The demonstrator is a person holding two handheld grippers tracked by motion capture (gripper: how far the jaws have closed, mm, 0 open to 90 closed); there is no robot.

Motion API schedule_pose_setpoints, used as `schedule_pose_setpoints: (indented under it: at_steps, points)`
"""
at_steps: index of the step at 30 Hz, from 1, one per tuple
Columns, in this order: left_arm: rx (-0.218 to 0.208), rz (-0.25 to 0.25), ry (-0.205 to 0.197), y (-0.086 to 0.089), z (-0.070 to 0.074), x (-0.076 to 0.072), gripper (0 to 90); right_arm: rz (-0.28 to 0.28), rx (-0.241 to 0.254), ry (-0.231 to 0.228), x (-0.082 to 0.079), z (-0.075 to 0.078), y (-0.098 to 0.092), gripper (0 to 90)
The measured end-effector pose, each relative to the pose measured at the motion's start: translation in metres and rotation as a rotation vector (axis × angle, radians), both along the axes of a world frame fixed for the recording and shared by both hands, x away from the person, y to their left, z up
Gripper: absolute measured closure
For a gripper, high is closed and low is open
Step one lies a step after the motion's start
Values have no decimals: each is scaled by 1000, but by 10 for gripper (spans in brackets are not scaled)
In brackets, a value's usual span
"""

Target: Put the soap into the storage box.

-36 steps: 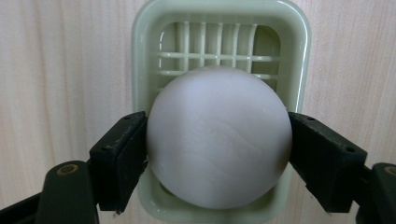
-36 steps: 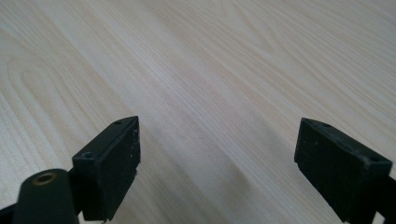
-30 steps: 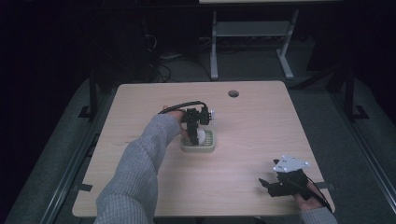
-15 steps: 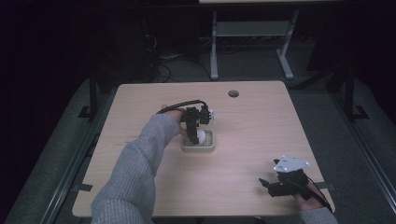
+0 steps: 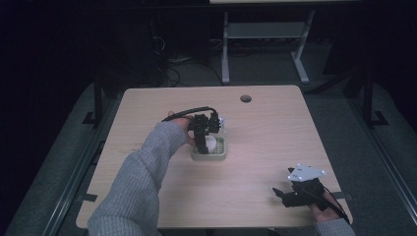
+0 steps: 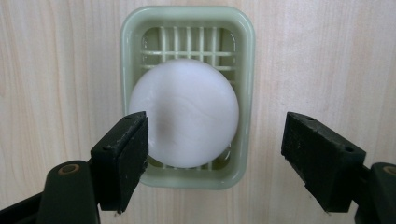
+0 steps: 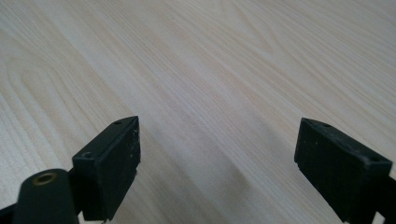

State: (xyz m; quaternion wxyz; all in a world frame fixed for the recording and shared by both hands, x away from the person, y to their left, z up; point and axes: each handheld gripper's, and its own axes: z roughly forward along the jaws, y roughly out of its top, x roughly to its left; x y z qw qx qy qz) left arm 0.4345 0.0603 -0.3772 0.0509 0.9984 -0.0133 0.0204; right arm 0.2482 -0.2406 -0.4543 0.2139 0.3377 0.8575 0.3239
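Note:
A round white soap bar (image 6: 184,112) lies in a pale green slatted soap dish (image 6: 248,56) on the wooden table. In the high view the dish (image 5: 220,156) sits near the table's middle, with the soap (image 5: 210,144) in it. My left gripper (image 6: 215,156) hangs straight above the dish, open, its jaws wide on either side of the soap and apart from it. The same left gripper (image 5: 200,136) is seen from above, held by a grey-sleeved arm. My right gripper (image 7: 217,163) is open over bare wood, and rests near the front right corner (image 5: 282,194).
A round cable hole (image 5: 246,98) is in the table's far edge. Beyond the table stands a grey metal frame (image 5: 265,34) with cables on the floor. Dark tape marks (image 5: 84,197) sit at the table's front edges.
The left gripper has edged slightly above the dish; the soap stays in the dish. The right gripper has not moved.

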Motion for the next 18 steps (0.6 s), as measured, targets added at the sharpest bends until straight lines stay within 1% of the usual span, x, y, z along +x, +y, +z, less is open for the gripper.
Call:
schedule_pose_setpoints:
  at_steps: [6,7,9,11,15,18]
  points:
    - [-16,-2,-8,4,4,-9,230,-1,1,1,0,0,1,139]
    - [-14,-1,-6,4,4,-10,231,4,-9,-4,0,0,0,139]
    - [1,-11,-12,5,4,-13,231,5,-5,-1,0,0,0,139]
    - [1,-12,-18,7,6,-17,231,7,-12,-5,0,0,0,139]
    - [-29,-8,-17,12,9,-23,231,2,-5,-3,0,0,-1,139]
    - [-31,-5,-13,16,9,-26,231,4,-10,-5,0,0,-1,139]
